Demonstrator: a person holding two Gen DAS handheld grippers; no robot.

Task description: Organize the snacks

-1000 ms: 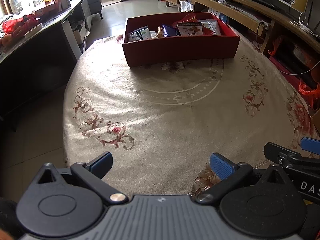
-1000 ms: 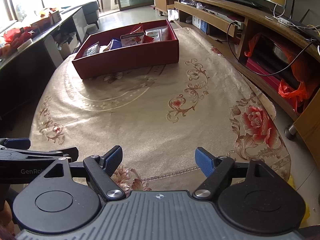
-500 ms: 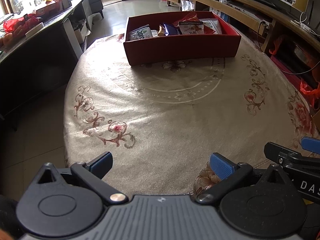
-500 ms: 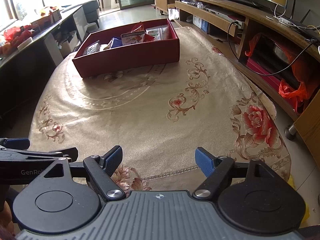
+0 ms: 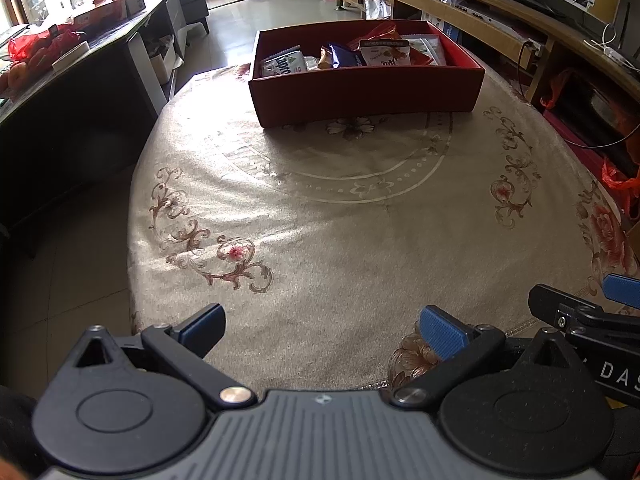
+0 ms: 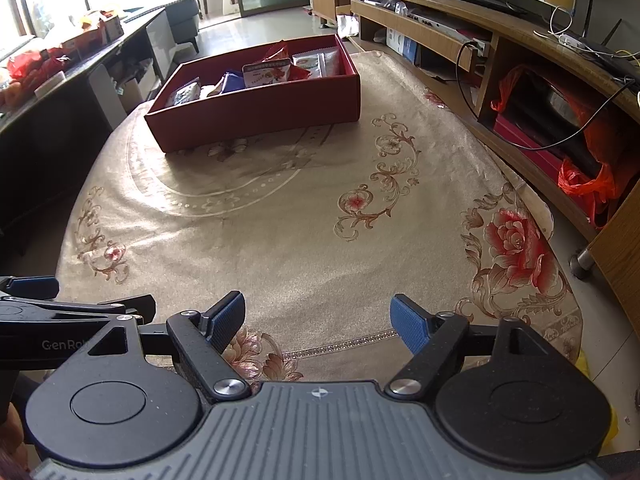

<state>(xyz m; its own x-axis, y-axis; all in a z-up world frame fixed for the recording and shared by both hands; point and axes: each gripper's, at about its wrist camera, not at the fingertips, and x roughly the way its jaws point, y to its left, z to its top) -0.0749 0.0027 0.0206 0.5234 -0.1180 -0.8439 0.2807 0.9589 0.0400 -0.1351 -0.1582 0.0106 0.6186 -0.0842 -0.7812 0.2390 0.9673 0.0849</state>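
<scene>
A red box [image 5: 368,92] stands at the far end of the round table and holds several snack packets [image 5: 384,52]. It also shows in the right wrist view [image 6: 256,112], with packets [image 6: 266,72] inside. My left gripper [image 5: 324,326] is open and empty above the table's near edge. My right gripper [image 6: 318,318] is open and empty beside it, also at the near edge. Each gripper shows at the other view's side. No snack lies on the cloth.
The table carries a beige flowered cloth [image 5: 340,220]. A dark desk with clutter [image 5: 60,64] stands to the left. A long wooden TV cabinet [image 6: 520,60] with red bags [image 6: 588,180] runs along the right. Tiled floor lies beyond.
Both views have shifted very slightly; the box sits a touch lower in the left wrist view. Both grippers stay open and empty.
</scene>
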